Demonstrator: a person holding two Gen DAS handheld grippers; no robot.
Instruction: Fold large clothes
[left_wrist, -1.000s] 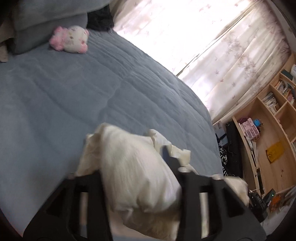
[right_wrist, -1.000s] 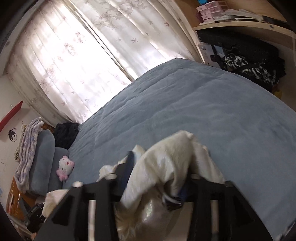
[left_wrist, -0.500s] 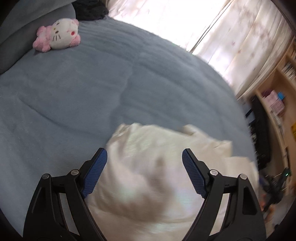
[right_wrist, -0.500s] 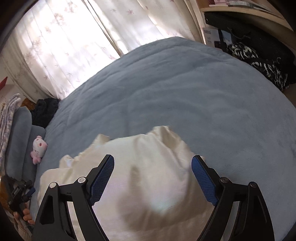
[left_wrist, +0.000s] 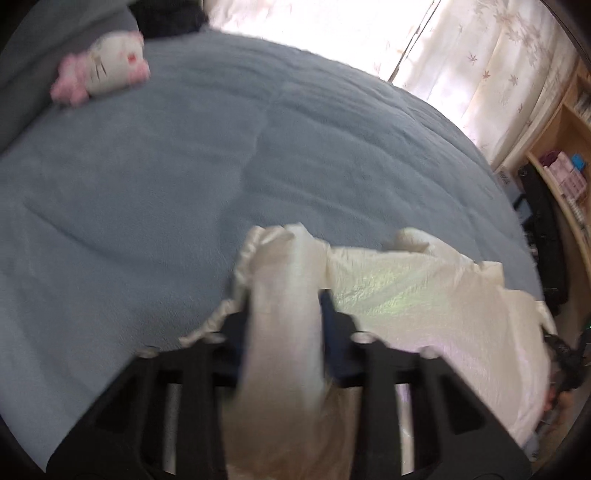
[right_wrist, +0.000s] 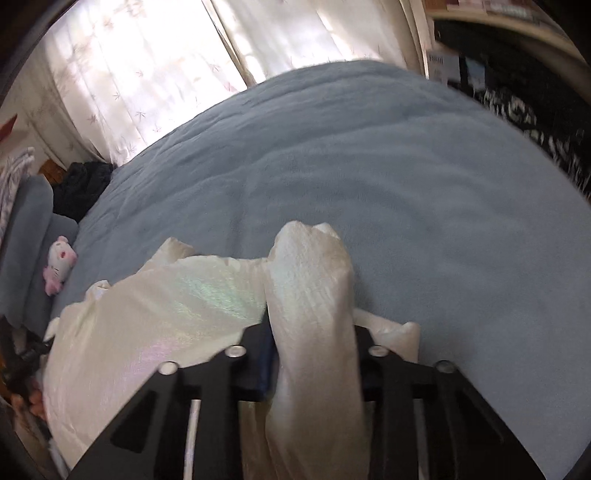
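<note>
A cream, shiny garment (left_wrist: 424, 295) lies spread near the front edge of the blue-grey bed cover (left_wrist: 147, 203). My left gripper (left_wrist: 284, 314) is at the garment's left end. Its jaws are closing, and a raised fold of the cream cloth is pinched between the blue pads. In the right wrist view the same garment (right_wrist: 166, 325) stretches off to the left. My right gripper (right_wrist: 312, 332) is shut on a raised fold at the garment's right end. The cloth hides most of both pairs of pads.
A pink and white plush toy (left_wrist: 103, 66) lies by grey pillows (right_wrist: 26, 221) at the bed's far end, next to dark clothes (right_wrist: 81, 184). Behind the bed hang pale curtains (left_wrist: 498, 74). Wooden shelves (left_wrist: 565, 147) and dark bags (right_wrist: 535, 110) stand beside it.
Both grippers held bunched cloth, then stood open over the spread garment. They have sunk toward the bed and closed on folds at its two ends.
</note>
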